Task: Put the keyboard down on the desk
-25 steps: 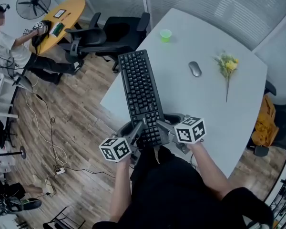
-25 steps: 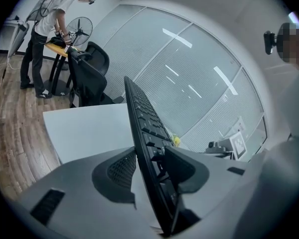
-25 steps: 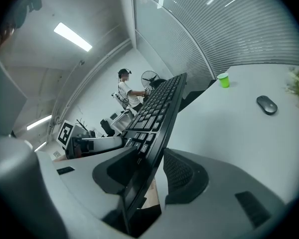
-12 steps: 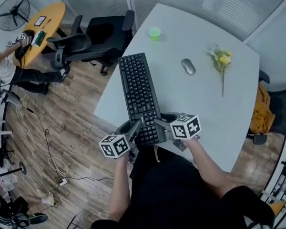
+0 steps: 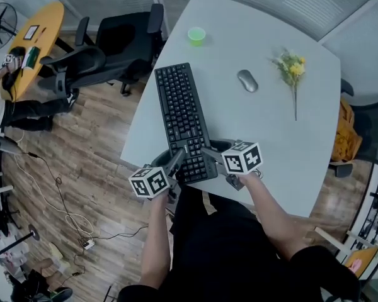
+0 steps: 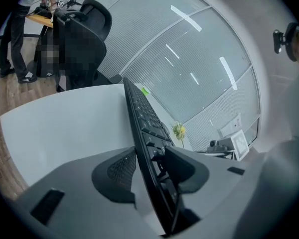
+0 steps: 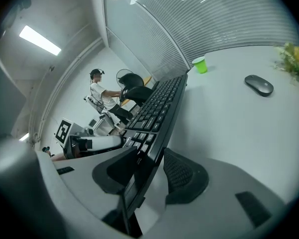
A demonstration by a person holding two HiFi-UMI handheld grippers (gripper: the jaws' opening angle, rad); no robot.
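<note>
A black keyboard (image 5: 181, 115) stretches away from me over the left part of the white desk (image 5: 271, 124). I hold its near end from both sides. My left gripper (image 5: 178, 158) is shut on its left edge and my right gripper (image 5: 208, 154) on its right edge. In the left gripper view the keyboard (image 6: 145, 121) runs edge-on between the pads of that gripper (image 6: 149, 158). In the right gripper view the keyboard (image 7: 159, 106) sits clamped in the right gripper (image 7: 149, 166). Whether its far end touches the desk I cannot tell.
On the desk lie a grey mouse (image 5: 246, 80), a green cup (image 5: 196, 35) and a yellow flower stem (image 5: 291, 71). Black office chairs (image 5: 113, 49) stand past the desk's left edge. A yellow table (image 5: 34, 39) and a person are at far left.
Both grippers have sunk toward the desk with the keyboard still clamped between them. The keyboard now lies more fully over the desk top.
</note>
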